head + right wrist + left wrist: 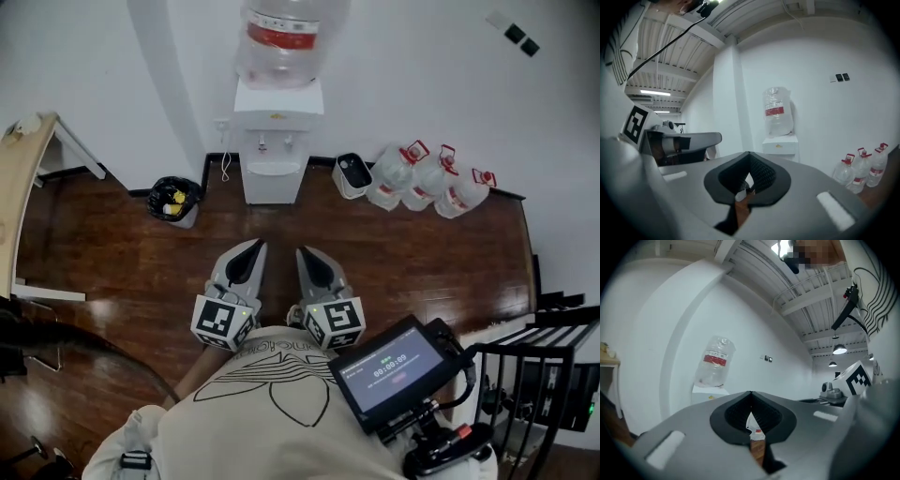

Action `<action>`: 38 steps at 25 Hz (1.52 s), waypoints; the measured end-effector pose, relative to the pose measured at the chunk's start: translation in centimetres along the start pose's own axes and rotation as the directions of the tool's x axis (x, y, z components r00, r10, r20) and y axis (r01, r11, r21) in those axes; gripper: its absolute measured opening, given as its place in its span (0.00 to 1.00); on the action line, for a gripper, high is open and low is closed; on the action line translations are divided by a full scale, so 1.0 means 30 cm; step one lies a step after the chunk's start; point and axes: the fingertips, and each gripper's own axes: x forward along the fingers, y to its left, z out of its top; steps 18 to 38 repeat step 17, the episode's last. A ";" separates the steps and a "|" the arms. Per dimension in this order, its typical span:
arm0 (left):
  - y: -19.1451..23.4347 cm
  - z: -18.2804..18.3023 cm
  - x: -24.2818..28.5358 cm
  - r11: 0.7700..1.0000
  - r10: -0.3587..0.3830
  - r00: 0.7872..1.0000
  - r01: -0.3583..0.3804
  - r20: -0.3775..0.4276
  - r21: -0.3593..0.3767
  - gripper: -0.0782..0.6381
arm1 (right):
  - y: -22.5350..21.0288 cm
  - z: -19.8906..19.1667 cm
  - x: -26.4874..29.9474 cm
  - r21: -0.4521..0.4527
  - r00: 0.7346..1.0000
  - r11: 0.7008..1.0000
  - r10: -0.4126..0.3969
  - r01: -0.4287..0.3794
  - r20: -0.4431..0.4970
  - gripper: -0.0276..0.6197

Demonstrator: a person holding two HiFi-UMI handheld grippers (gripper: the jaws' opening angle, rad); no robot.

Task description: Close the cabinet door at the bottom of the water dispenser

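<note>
My head camera looks steeply down over my chest at my left gripper [253, 248], my right gripper [307, 255], the floor and, well ahead by the wall, the dispenser [278, 141]. Each gripper camera rides behind its own jaws and faces that far wall about level. All three views share the dispenser. The head and right gripper views also share the spare bottles [427, 178].

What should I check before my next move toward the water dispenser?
1. Left gripper shut and empty: ok.
2. Right gripper shut and empty: ok.
3. Nothing on the floor between grippers and dispenser: ok.
4. Cabinet door closed: cannot tell; the front looks flat from the head view.
5. Bin and bottles stand off to the sides of the path: ok.
</note>
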 end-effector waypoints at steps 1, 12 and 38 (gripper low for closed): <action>-0.019 0.002 0.006 1.000 -0.012 1.000 0.012 -0.002 0.005 0.12 | 0.003 0.001 -0.001 0.000 1.000 1.000 0.008 -0.008 0.000 0.05; -0.004 0.025 0.039 0.999 -0.001 1.000 0.000 0.003 0.048 0.12 | -0.004 0.059 0.027 -0.074 0.999 0.996 0.045 -0.044 0.013 0.05; 0.051 0.043 0.046 0.997 -0.002 1.000 0.001 0.009 0.084 0.12 | 0.019 0.089 0.094 -0.110 0.997 0.993 0.054 -0.047 0.058 0.05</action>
